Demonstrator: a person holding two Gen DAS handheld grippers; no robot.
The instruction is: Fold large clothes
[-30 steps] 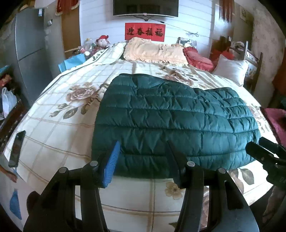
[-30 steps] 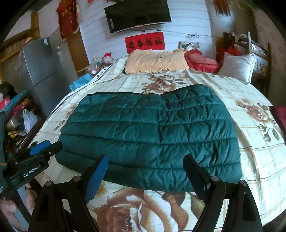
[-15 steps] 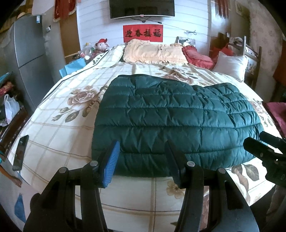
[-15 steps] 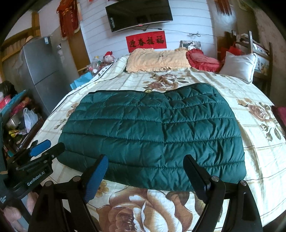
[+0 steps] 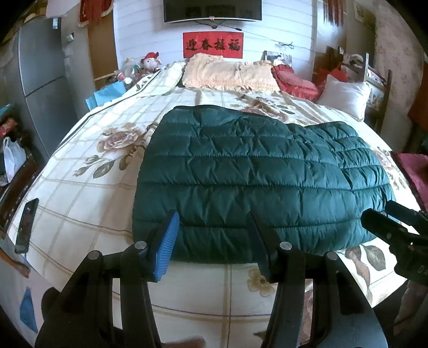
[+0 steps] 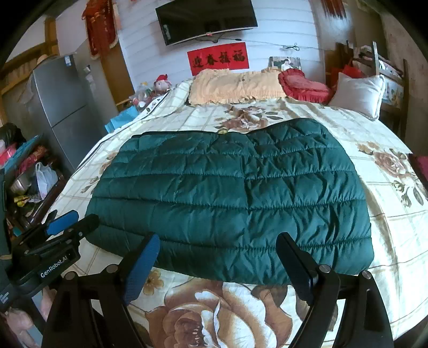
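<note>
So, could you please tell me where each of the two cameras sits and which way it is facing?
Left wrist: on the left gripper at the bed's foot, facing the headboard over the green quilted jacket; own open fingers and the right gripper show.
Right wrist: on the right gripper, same facing; own open fingers and the left gripper show.
Shared: jacket, floral bedspread, wall TV.

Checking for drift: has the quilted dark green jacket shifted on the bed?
No. The quilted dark green jacket lies by the same brown rose print.
</note>
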